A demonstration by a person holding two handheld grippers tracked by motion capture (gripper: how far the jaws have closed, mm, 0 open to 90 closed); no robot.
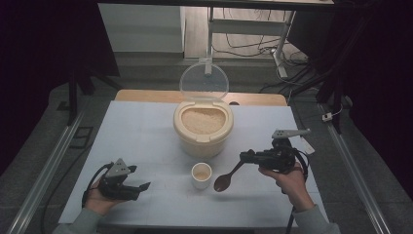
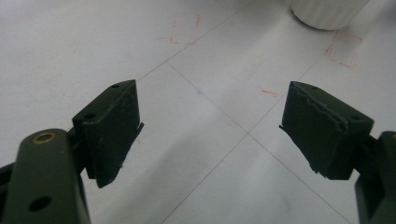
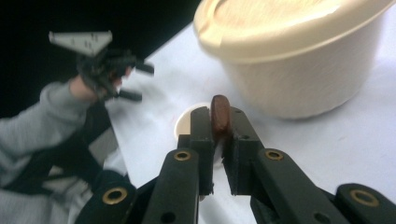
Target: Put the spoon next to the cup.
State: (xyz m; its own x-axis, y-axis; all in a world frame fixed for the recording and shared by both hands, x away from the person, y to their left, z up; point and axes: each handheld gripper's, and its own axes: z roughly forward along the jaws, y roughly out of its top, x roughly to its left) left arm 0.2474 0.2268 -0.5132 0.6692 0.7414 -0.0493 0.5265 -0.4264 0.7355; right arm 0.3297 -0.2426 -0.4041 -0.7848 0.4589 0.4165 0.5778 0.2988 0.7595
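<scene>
High view: right gripper [image 1: 243,157] is clamping a brown spoon [image 1: 225,180] beside the cup [image 1: 201,174], near the desk's front edge; a tilting bowl risks spilling.

Left gripper view: jaws are standing wide, empty.

Right gripper view: thin handle could be slipping.

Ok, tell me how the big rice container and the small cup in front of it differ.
The rice container is far larger than the small cup. The container is cream, the cup white. The container has a clear round lid standing open behind it; the cup has no lid. The container stands farther from the person, the cup nearer, beside the brown spoon. Both are round, open-topped and upright on the table.
</scene>
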